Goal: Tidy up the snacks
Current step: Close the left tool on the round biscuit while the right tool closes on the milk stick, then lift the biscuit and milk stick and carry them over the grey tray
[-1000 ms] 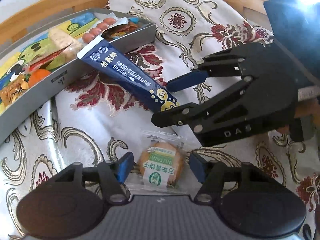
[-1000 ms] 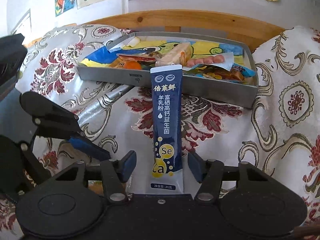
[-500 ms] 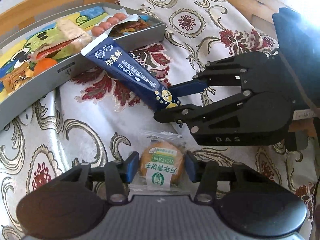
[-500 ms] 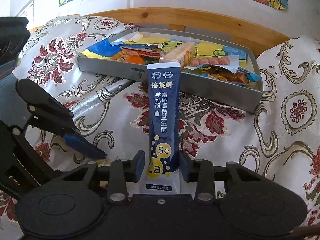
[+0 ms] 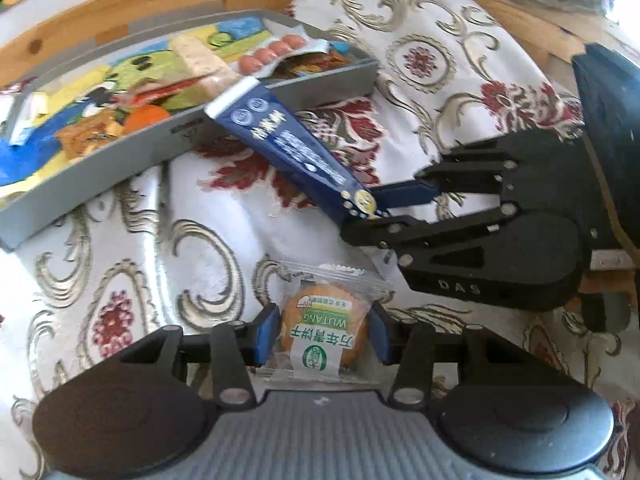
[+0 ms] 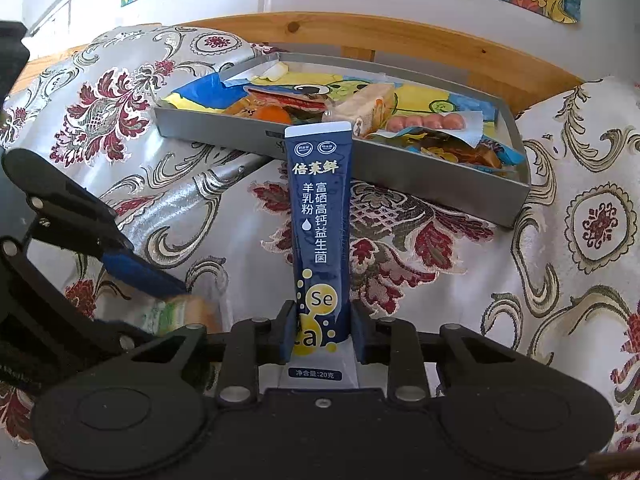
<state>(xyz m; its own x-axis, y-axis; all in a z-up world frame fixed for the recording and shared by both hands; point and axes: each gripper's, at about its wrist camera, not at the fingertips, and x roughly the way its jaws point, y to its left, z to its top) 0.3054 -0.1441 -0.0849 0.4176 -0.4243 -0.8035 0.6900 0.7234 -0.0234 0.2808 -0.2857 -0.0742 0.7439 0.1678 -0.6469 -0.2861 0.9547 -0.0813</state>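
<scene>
Right wrist: right claw (image 6: pixel 322 334) pinches glossy flat sachet (image 6: pixel 320 236); left claw (image 5: pixel 322 334) clamps round wrapped biscuit (image 5: pixel 323 330).

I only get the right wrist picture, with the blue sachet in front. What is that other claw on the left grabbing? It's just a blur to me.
Observer: The left gripper is closed on a round biscuit sealed in a clear wrapper.
Operator: Any writing on it?
Observer: Yes, a green and white label that reads WUTANG.
Operator: Is it up in the air?
Observer: I cannot tell. The wrapper's far edge looks to lie on the patterned cloth.
</scene>
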